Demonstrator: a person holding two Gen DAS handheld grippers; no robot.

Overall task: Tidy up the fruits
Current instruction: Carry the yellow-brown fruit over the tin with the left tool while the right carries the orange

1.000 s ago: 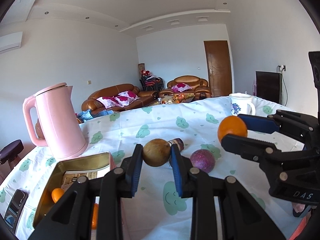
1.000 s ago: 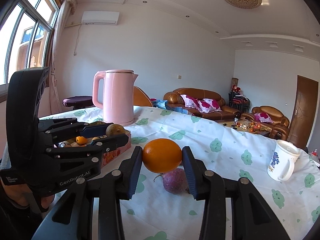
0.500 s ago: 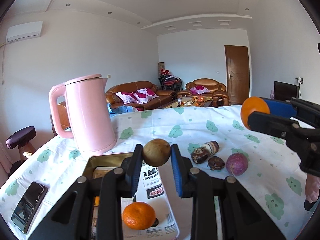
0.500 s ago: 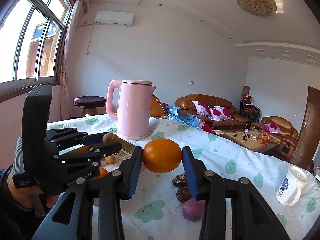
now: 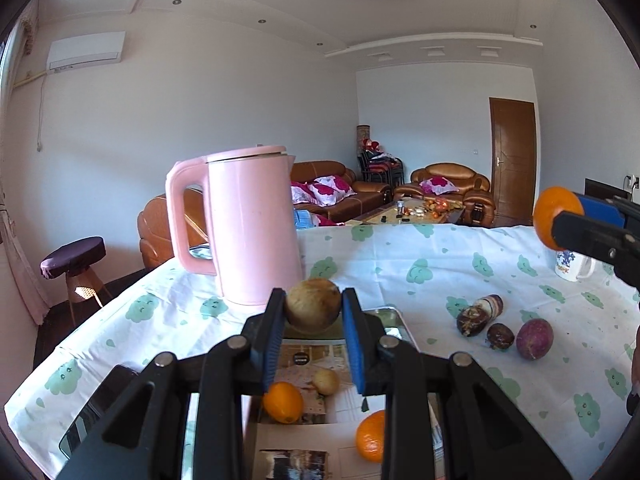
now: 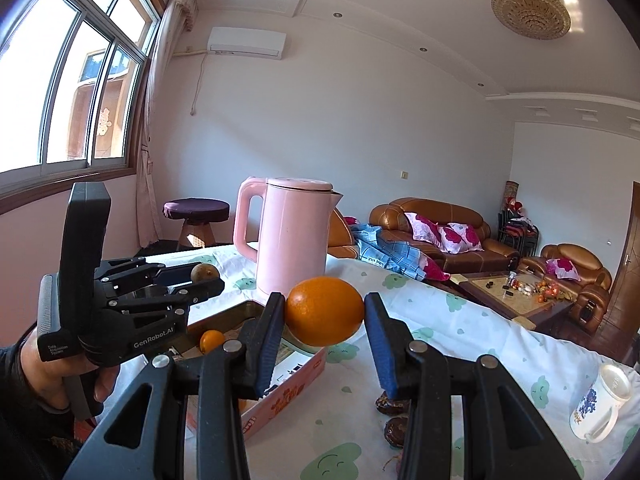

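Left claw (image 5: 313,312) pinches a brown fruit (image 5: 313,304) over the tin (image 5: 394,314), pink kettle (image 5: 252,228) just behind.

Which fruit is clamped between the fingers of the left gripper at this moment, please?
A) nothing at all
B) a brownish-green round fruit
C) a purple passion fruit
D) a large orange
B: in the left wrist view the left gripper is shut on the brownish-green round fruit, held above the open tin box; the large orange sits in the right gripper.
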